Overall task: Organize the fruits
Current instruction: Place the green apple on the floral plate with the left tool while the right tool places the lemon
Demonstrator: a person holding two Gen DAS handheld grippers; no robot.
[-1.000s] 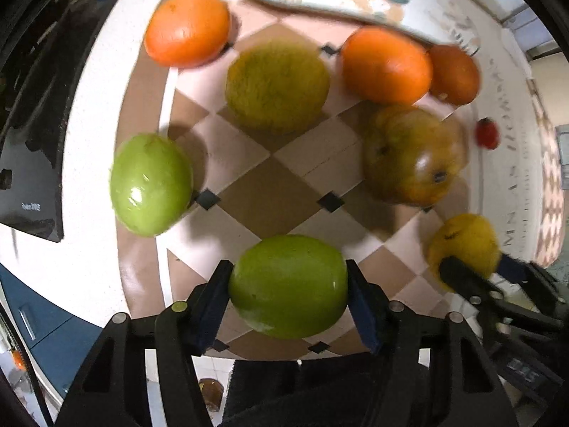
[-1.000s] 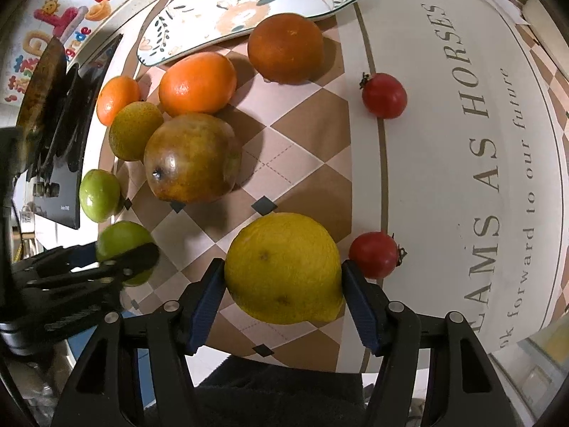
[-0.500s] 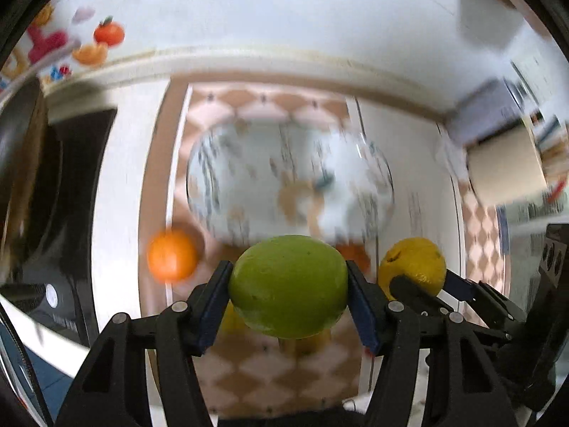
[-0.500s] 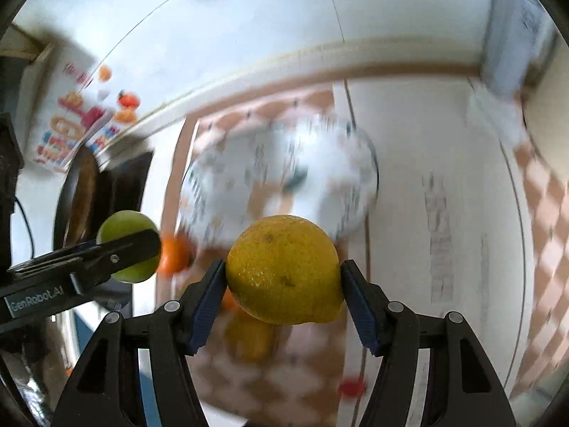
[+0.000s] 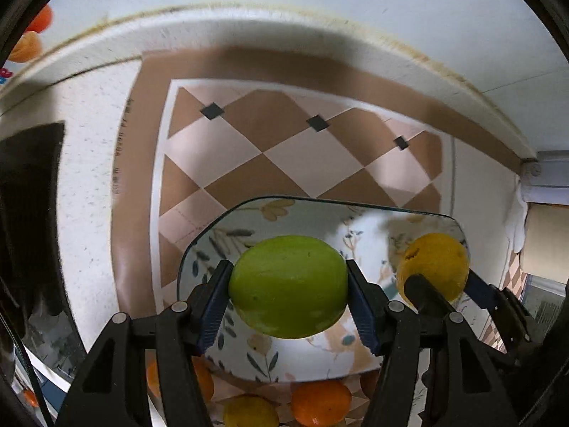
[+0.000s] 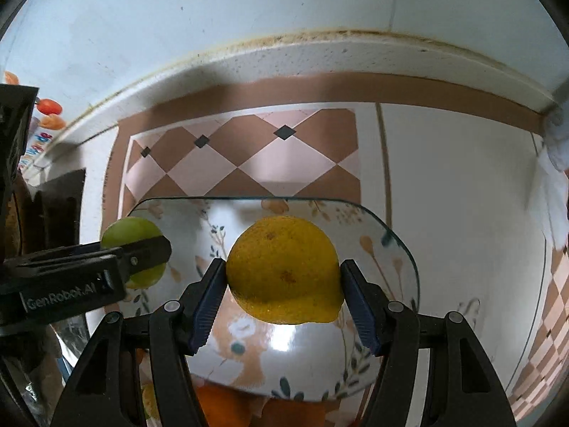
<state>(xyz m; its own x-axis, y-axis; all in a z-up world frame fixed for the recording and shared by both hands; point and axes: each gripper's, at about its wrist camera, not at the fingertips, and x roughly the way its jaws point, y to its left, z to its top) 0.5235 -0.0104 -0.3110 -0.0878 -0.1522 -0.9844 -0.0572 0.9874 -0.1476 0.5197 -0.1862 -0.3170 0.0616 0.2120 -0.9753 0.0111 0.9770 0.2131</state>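
Note:
My left gripper (image 5: 288,295) is shut on a green fruit (image 5: 288,286) and holds it above the floral plate (image 5: 249,359). My right gripper (image 6: 283,293) is shut on a yellow citrus fruit (image 6: 282,268) and holds it above the same plate (image 6: 284,359). In the left wrist view the yellow fruit (image 5: 432,265) hangs to the right over the plate's right side. In the right wrist view the green fruit (image 6: 133,238) sits to the left in the other gripper. Oranges (image 5: 320,404) and a yellow-green fruit (image 5: 250,412) lie on the mat in front of the plate.
The plate rests on a checkered mat (image 5: 270,156) on a white counter, with the wall edge (image 6: 320,49) behind it. A dark appliance (image 5: 25,220) stands at the left. A white cloth (image 6: 554,185) lies at the right.
Both grippers have lifted their fruits from the mat and carried them forward; the fruits now hang over the plate, and the other fruits have dropped to the bottom of the views.

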